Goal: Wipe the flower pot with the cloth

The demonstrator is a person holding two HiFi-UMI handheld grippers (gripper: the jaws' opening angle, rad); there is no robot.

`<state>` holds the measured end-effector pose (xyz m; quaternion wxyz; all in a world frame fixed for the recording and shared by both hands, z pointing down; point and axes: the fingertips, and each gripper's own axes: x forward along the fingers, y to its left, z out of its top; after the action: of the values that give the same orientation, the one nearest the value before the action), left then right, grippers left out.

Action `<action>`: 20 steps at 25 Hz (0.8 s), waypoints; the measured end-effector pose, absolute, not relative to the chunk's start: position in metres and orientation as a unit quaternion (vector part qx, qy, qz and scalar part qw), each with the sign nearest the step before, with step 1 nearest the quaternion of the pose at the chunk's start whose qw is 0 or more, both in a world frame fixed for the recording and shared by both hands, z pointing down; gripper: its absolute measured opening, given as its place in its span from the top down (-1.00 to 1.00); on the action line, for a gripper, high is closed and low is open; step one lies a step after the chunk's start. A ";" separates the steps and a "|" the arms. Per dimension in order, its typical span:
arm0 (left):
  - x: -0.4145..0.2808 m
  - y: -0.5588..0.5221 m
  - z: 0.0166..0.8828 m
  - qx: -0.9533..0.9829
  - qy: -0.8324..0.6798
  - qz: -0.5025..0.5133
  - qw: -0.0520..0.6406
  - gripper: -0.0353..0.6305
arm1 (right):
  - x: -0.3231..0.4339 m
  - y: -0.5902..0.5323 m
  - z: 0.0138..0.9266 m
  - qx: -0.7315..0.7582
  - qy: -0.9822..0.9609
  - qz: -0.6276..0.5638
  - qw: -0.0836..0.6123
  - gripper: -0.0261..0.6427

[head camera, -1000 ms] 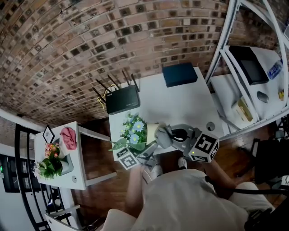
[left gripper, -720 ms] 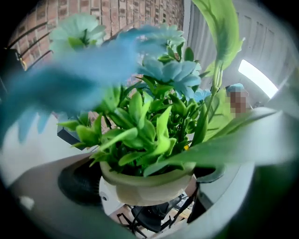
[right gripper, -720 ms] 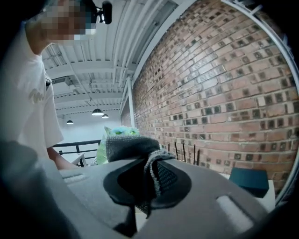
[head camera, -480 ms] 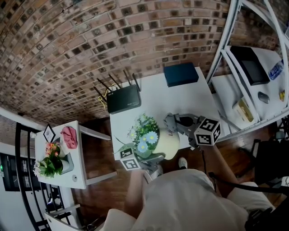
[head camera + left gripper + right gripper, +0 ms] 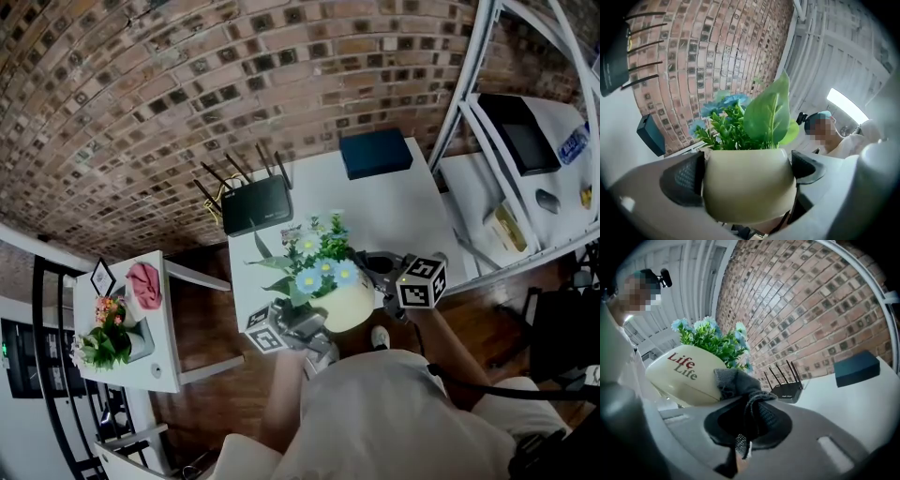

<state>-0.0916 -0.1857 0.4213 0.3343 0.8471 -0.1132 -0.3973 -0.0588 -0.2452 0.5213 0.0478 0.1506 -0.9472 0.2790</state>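
The left tongs were clamped on the flower pot at the near edge of the table, and the right tongs pinched the cloth against its side, so wiping appeared under way, not complete.

Smooth cream glaze on the flower pot, faintly glossy, ceramic by the look (leaves above it waxy, like plastic). Grey knitted cloth, coarse and matt. Dimpled black rubbery pads on the left gripper, shell in matt grey plastic. Rough red-brown brick wall; smooth white table; matt black plastic router; dark wooden floor with a slight sheen
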 end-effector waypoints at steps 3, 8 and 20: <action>-0.094 -0.191 0.420 0.829 -0.116 -0.424 0.346 -0.94 | -0.057 -0.245 0.522 0.155 -0.946 0.281 0.048 0.91; -0.113 -0.208 0.424 0.770 -0.134 -0.494 0.381 -0.94 | -0.061 -0.231 0.525 0.146 -0.950 0.268 0.068 0.91; -0.152 -0.229 0.445 0.719 -0.218 -0.533 0.388 -0.94 | -0.099 -0.173 0.494 0.063 -0.966 0.241 0.071 0.91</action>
<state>-0.1516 -0.2287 0.4448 0.3878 0.7194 -0.2182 -0.5334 -0.0993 -0.1733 0.4942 0.0709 0.0631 -0.9659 0.2408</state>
